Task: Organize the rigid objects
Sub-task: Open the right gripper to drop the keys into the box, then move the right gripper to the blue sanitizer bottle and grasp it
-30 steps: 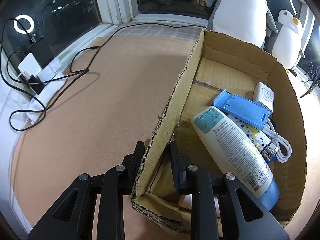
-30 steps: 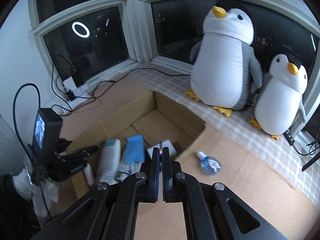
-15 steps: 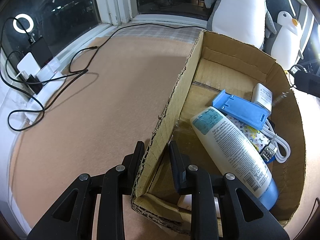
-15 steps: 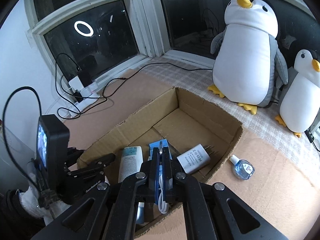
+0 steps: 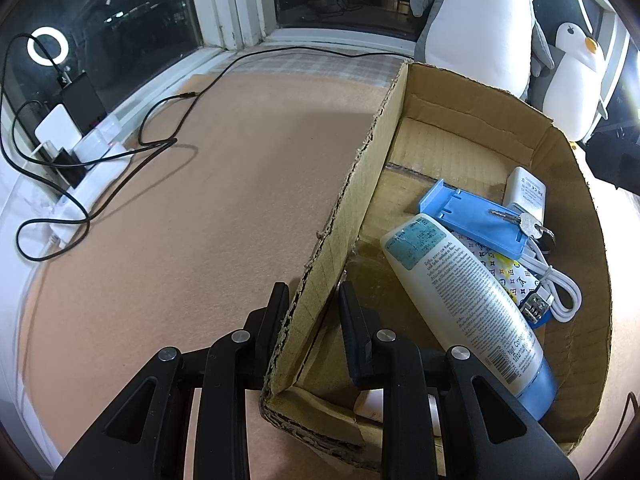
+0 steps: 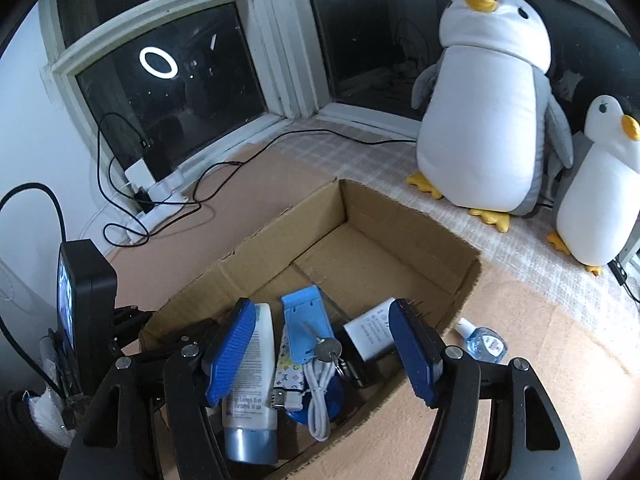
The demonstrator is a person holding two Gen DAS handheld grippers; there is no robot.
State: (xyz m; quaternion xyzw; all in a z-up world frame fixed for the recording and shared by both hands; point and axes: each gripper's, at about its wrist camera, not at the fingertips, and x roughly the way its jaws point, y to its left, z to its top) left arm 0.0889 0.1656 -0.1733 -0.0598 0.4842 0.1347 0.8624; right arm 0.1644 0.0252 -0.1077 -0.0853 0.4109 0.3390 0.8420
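My left gripper point(image 5: 314, 305) is shut on the near left wall of an open cardboard box point(image 5: 360, 184). The box point(image 6: 400, 224) holds a white lotion tube point(image 5: 460, 296), a blue plastic stand point(image 5: 472, 216), a white charger point(image 5: 526, 192), a coiled white cable point(image 5: 560, 284) and a patterned pouch point(image 5: 504, 272). A silver key point(image 5: 524, 222) on a ring lies across the blue stand point(image 6: 304, 320). My right gripper point(image 6: 322, 306) hangs just above the box, its jaws opening. The key point(image 6: 326, 347) lies below them, touched by neither pad.
A small clear sanitizer bottle point(image 6: 486, 344) lies on the tan mat right of the box. Two plush penguins point(image 6: 488, 120) stand at the back right by the window. A power strip point(image 5: 80, 168) with black cables sits at the left edge.
The right gripper came in low over the box with its jaws shut on the key, then spread them. The key now lies on the blue stand. The left gripper stayed put.
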